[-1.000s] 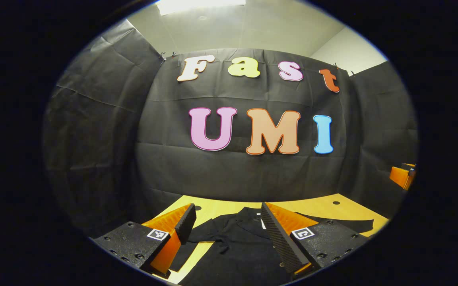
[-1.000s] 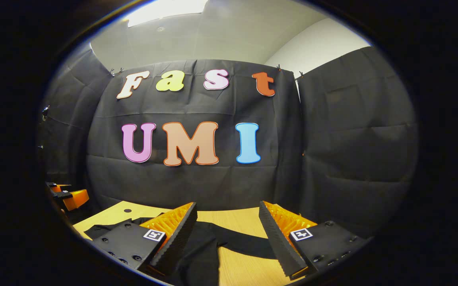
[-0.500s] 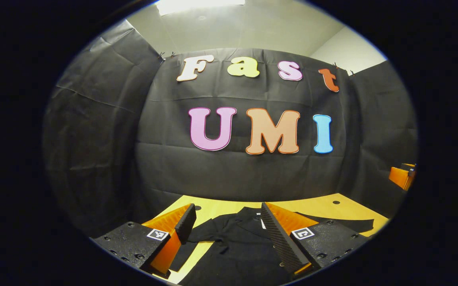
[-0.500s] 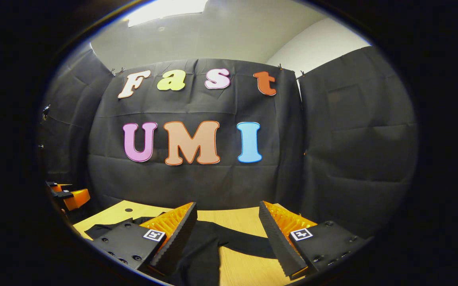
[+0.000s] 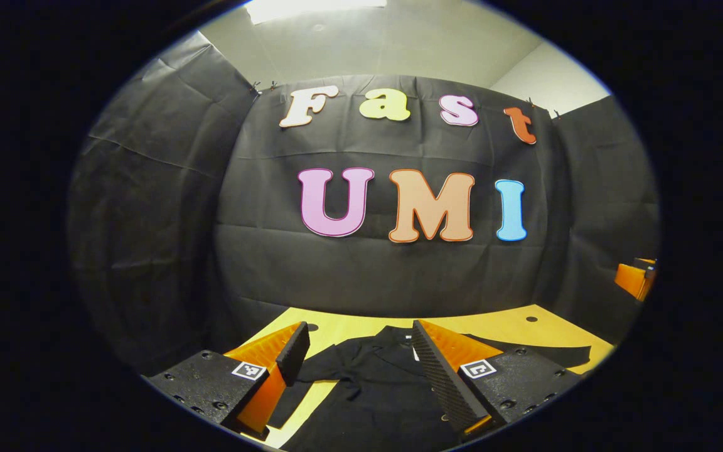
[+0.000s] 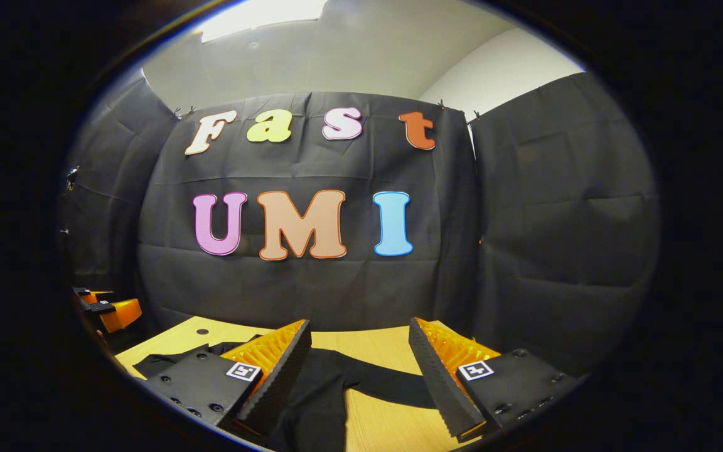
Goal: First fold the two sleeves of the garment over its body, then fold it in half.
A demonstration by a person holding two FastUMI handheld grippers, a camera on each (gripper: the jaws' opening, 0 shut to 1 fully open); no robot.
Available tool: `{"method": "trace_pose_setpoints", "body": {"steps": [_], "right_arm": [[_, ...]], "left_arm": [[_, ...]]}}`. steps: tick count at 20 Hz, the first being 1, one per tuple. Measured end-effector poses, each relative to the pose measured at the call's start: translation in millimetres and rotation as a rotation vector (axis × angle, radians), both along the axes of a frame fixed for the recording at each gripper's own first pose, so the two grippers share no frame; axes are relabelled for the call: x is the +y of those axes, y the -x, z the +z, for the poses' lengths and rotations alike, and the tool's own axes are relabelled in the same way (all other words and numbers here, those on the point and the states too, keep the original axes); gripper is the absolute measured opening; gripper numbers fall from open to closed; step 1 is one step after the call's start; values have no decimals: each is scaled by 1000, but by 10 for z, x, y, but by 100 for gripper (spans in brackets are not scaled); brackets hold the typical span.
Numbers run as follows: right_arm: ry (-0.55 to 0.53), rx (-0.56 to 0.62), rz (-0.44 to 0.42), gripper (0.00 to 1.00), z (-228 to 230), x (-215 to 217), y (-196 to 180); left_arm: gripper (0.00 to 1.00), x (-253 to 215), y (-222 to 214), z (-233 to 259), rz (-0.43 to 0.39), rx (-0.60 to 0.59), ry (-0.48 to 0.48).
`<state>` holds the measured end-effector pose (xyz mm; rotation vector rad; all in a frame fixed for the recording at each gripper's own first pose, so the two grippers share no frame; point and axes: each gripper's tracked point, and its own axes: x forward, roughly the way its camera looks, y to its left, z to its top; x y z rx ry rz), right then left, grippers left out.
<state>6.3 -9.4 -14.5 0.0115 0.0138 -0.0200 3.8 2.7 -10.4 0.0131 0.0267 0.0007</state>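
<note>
Garment (image 5: 374, 383), black, lies flat on the counter (image 5: 506, 326) below and ahead of both grippers. Left gripper (image 5: 361, 358) hangs over the collar, fingers apart, empty. Right gripper (image 6: 361, 364) hangs over a spread sleeve (image 6: 386, 383), likewise spread and nearer it.

My two handheld grippers: matching build.
I see on the left gripper (image 5: 358, 358) and right gripper (image 6: 358, 358) orange wedge fingers (image 6: 273, 345), ridged black pads (image 5: 433, 370), black screwed plates bearing square white markers (image 6: 242, 371).
</note>
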Motion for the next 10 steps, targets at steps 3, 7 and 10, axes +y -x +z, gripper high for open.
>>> {"method": "trace_pose_setpoints", "body": {"steps": [3,7,10], "right_arm": [[2,0,1,98,-7,5,3],[1,8,14,98,-40,24,-4],[10,16,26,100,-64,49,-21]], "left_arm": [[95,3,14,-14,3,0,3],[96,27,29,-9,13,-2,3],[97,47,48,-19,26,-2,4]]}}
